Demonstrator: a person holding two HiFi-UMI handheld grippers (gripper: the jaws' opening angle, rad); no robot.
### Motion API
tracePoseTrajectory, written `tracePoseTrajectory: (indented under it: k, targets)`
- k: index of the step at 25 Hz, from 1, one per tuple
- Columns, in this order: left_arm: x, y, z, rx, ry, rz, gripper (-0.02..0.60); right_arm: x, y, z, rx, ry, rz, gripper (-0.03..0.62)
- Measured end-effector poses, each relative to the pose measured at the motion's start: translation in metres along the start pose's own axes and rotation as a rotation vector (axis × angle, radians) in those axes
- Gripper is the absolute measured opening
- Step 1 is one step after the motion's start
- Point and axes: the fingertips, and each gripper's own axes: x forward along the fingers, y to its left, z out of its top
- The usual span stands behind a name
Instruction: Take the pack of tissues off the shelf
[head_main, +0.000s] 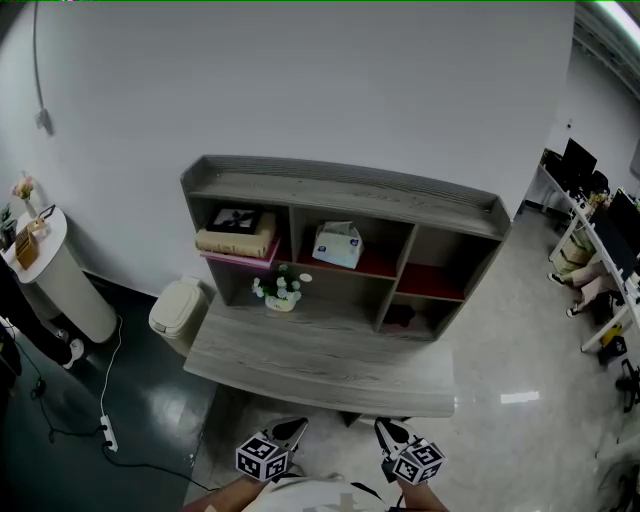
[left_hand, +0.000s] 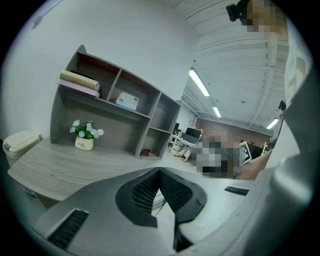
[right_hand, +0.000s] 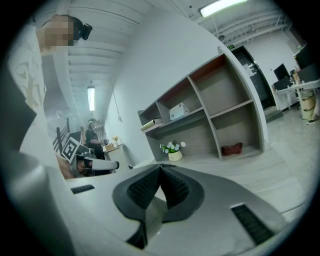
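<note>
Your tissues (head_main: 337, 245) sit in the shelf's (head_main: 340, 190) upper middle compartment, with books (head_main: 236, 240) in the compartment to their left and a flower pot (head_main: 280, 291) on the counter (head_main: 320, 365) below. Your left gripper (head_main: 290, 431) and right gripper (head_main: 388, 431) hang by the counter's near edge, well apart from the tissues, both jaws pressed together and empty

One tissue pack (head_main: 337, 244), one flowerpot (head_main: 280, 298), one bin (head_main: 178, 310), one shelf (head_main: 340, 186).
</note>
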Motion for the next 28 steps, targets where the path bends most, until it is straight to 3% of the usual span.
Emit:
tracePoseTrajectory:
  k: [28]
  targets:
    - [-0.05,0.062,-0.015,-0.021,0.006,-0.063,0.003,0.062,0.064,-0.018,-0.004,0.005,-0.064,0.005]
